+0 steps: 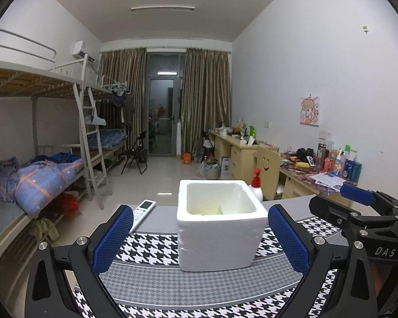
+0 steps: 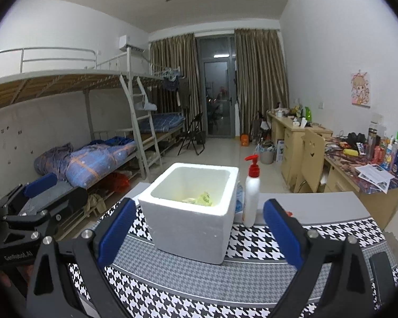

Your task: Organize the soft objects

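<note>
A white foam box (image 1: pixel 215 228) stands on the houndstooth cloth (image 1: pixel 151 246) in front of both grippers; it also shows in the right wrist view (image 2: pixel 191 228). A yellow-green soft object (image 2: pixel 203 199) lies at its bottom, only a sliver of it showing in the left wrist view (image 1: pixel 215 210). My left gripper (image 1: pixel 200 238) is open and empty, its blue pads on either side of the box but nearer the camera. My right gripper (image 2: pixel 199 233) is open and empty, just before the box. Each gripper shows at the edge of the other's view.
A white pump bottle with a red top (image 2: pixel 252 193) stands right of the box. A white remote (image 1: pixel 142 213) lies left of it on the grey table. Bunk beds (image 1: pixel 39 175) line the left wall, cluttered desks (image 1: pixel 318 169) the right.
</note>
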`<state>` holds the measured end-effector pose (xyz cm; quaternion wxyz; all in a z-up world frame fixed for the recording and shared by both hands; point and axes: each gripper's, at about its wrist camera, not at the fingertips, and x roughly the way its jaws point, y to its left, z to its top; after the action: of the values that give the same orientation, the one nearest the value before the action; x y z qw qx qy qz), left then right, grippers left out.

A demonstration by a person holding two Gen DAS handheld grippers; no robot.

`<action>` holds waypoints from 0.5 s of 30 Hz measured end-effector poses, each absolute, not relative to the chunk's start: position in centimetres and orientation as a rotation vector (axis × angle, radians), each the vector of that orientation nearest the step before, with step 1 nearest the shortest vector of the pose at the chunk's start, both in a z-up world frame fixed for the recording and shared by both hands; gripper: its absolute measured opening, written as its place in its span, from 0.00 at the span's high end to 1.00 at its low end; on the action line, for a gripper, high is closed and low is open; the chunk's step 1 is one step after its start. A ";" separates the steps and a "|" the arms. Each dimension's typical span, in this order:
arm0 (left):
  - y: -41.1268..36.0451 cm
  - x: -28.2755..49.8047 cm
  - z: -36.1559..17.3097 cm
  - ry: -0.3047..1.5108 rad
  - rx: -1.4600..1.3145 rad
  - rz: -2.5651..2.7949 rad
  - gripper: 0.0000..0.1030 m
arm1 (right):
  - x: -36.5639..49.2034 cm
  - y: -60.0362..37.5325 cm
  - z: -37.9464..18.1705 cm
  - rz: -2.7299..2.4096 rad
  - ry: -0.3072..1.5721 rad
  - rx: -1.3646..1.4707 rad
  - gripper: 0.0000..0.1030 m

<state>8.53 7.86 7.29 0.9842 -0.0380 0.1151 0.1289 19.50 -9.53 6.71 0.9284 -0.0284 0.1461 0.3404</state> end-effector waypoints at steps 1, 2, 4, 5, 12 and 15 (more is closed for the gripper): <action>7.7 8.3 7.3 0.226 -0.073 0.261 0.01 | 19.3 -9.8 6.7 0.695 0.295 -0.054 0.04; 7.6 8.2 7.2 0.221 -0.072 0.260 0.01 | 19.2 -10.1 6.7 0.695 0.294 -0.050 0.04; 7.3 7.9 7.1 0.215 -0.071 0.253 0.01 | 18.9 -10.7 6.7 0.693 0.290 -0.035 0.04; 7.2 7.8 7.1 0.216 -0.071 0.249 0.01 | 18.9 -11.1 6.7 0.691 0.288 -0.033 0.04; 6.0 6.7 6.9 0.199 -0.059 0.242 0.01 | 17.6 -12.4 6.5 0.676 0.251 -0.025 0.01; 5.6 5.8 6.7 0.184 -0.056 0.246 0.01 | 17.2 -13.0 6.2 0.669 0.244 -0.018 0.01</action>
<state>5.81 5.58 6.72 0.9878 -0.0278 0.0918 0.1223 17.17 -13.00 6.16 0.9373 -0.0090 0.1196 0.3273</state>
